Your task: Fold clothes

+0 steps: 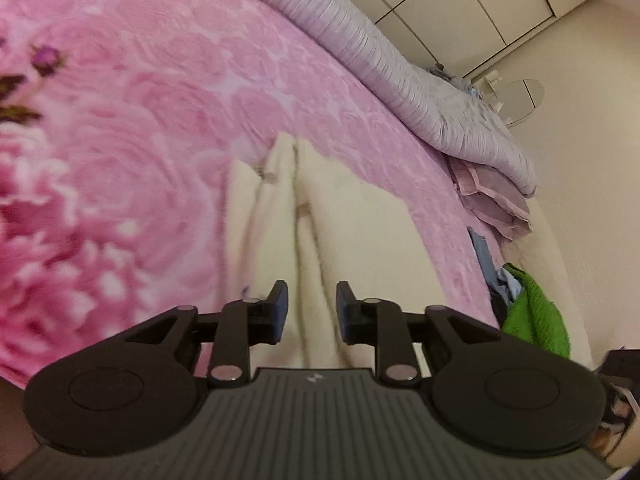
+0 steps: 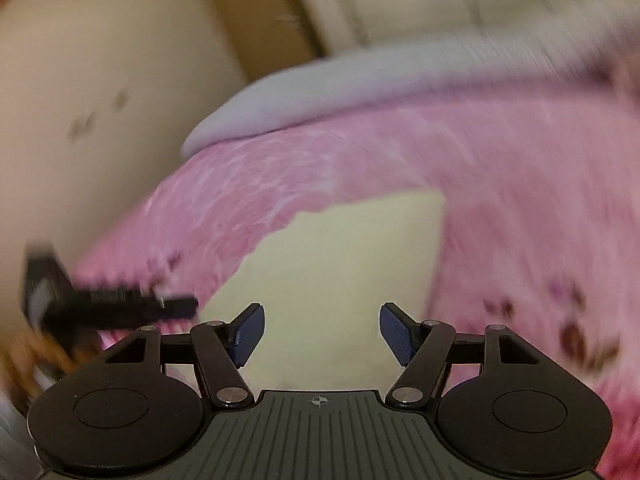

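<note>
In the left wrist view, the pink rose-print blanket (image 1: 152, 128) fills the nine o'clock side of the bed. At centre lies the cream garment (image 1: 344, 220), gathered into long folds that run from twelve o'clock down towards the left gripper (image 1: 311, 306) at six o'clock. Its fingers (image 1: 278, 312) stand a little apart, straddling a fold of the cloth without pressing on it. Towards two o'clock a lilac quilt (image 1: 420, 92) is heaped along the bed's edge, and at four o'clock a green cloth (image 1: 536, 312) lies beside a blue one.

The right wrist view is blurred. At nine o'clock the other gripper shows as a dark streak. The cream garment (image 2: 348, 256) lies flat at centre on the pink blanket (image 2: 520, 184). The right gripper (image 2: 321, 334) hangs above its near edge, fingers (image 2: 248, 334) wide apart, nothing between them.
</note>
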